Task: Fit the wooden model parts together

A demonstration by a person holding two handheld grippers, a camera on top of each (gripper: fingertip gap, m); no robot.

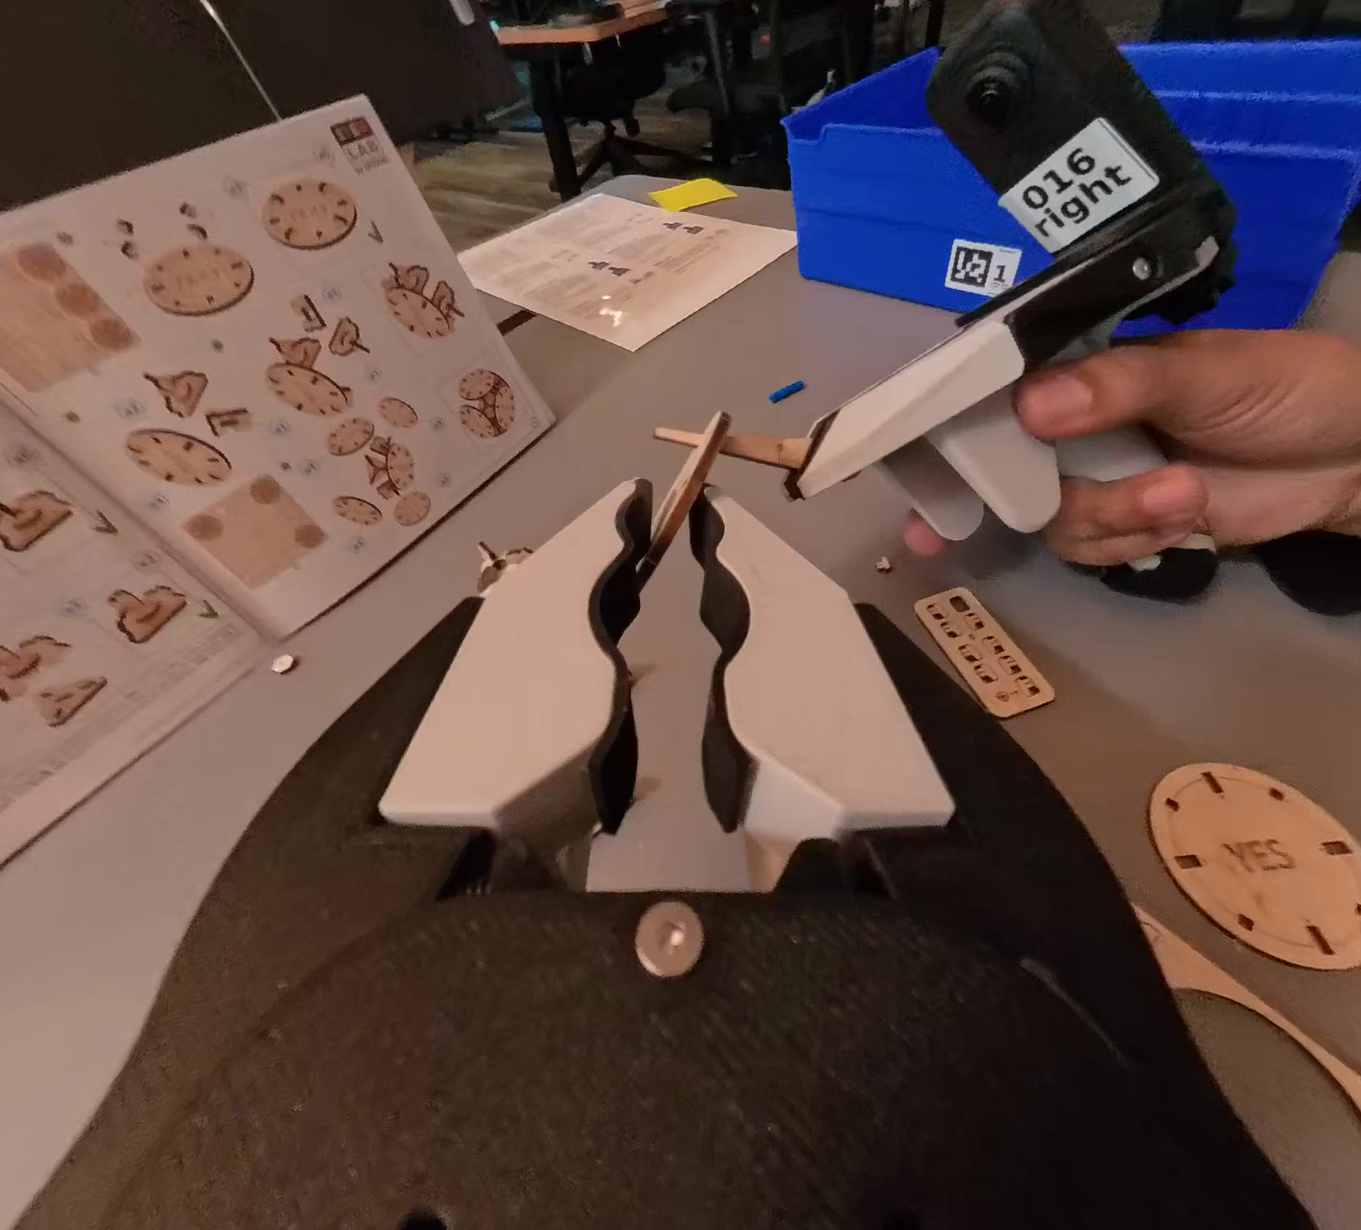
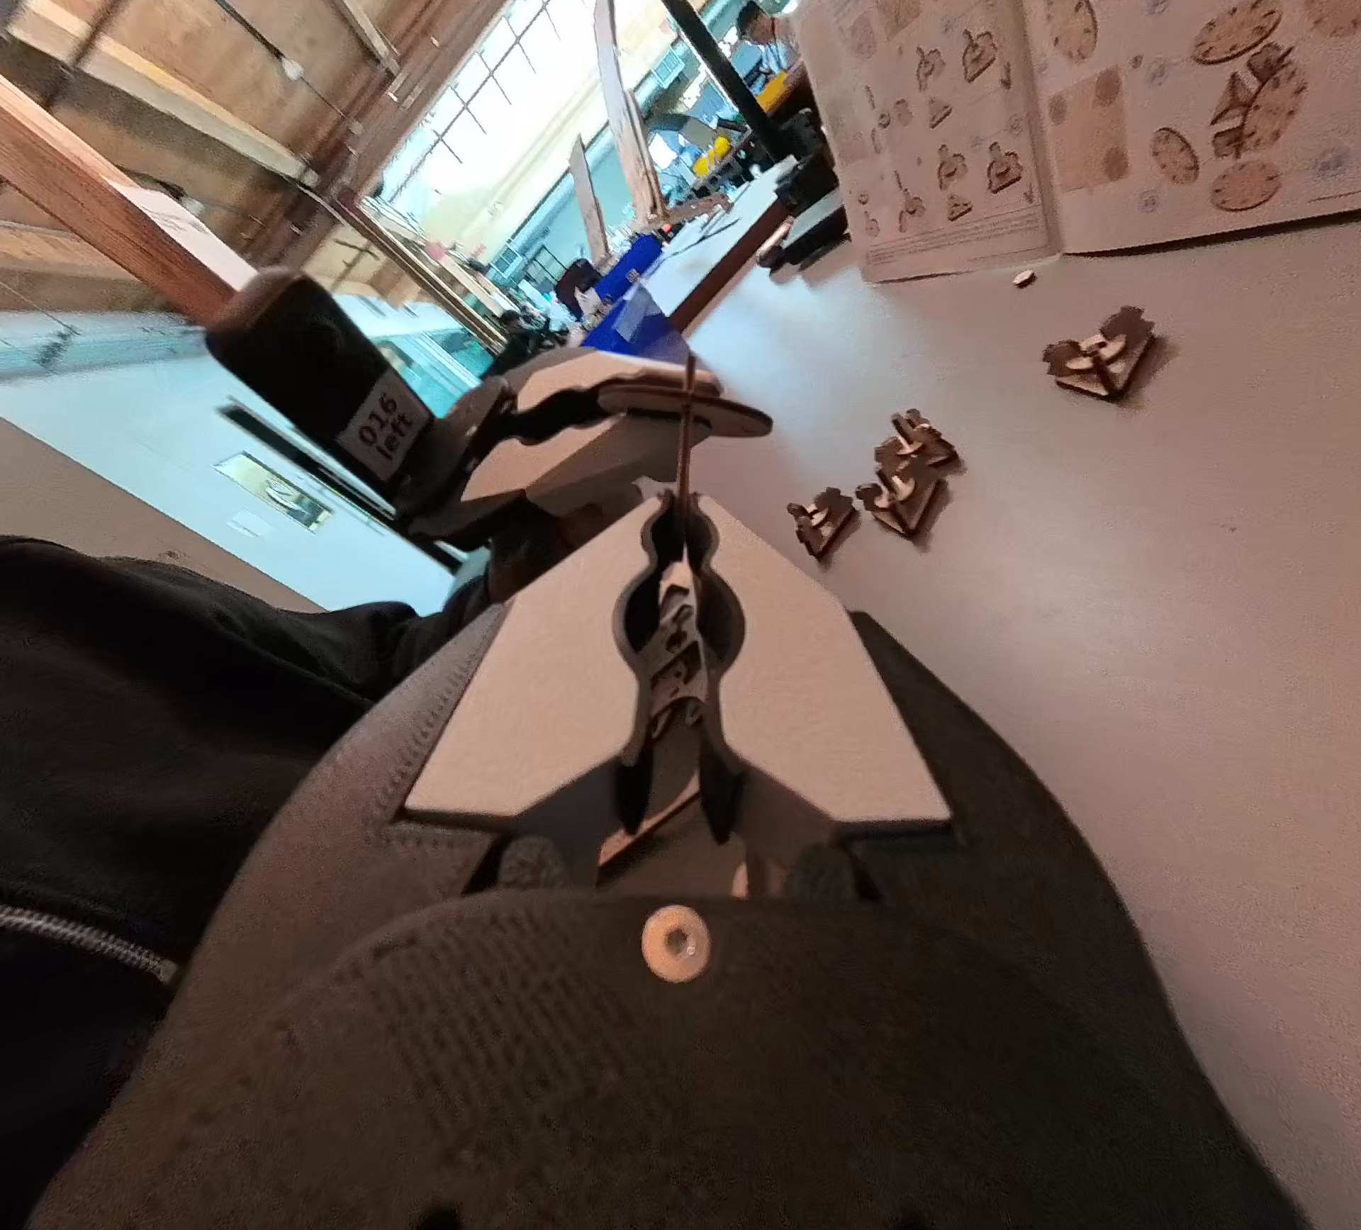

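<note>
In the left wrist view my left gripper (image 1: 674, 495) has a thin round wooden disc (image 1: 688, 480) standing edge-on and tilted between its fingers. A gap shows between the left pad and the disc, so the jaws are open around it. My right gripper (image 1: 799, 473), held in a hand, comes in from the right, shut on a flat wooden piece (image 1: 766, 447) that pokes through a slot in the disc. In the right wrist view my right gripper (image 2: 681, 506) pinches that piece (image 2: 681, 605) edge-on. The piece rises into the disc (image 2: 729, 421) between the left gripper's (image 2: 663, 417) fingers.
A propped instruction sheet (image 1: 243, 347) stands at the left, with a paper sheet (image 1: 626, 266) and a blue bin (image 1: 884, 200) behind. A second wooden disc (image 1: 1252, 863), a punched wooden strip (image 1: 983, 653) and a small blue peg (image 1: 786, 391) lie on the grey table. Assembled wooden brackets (image 2: 906, 473) lie nearby. Less than 4 cm separates the two grippers' tips.
</note>
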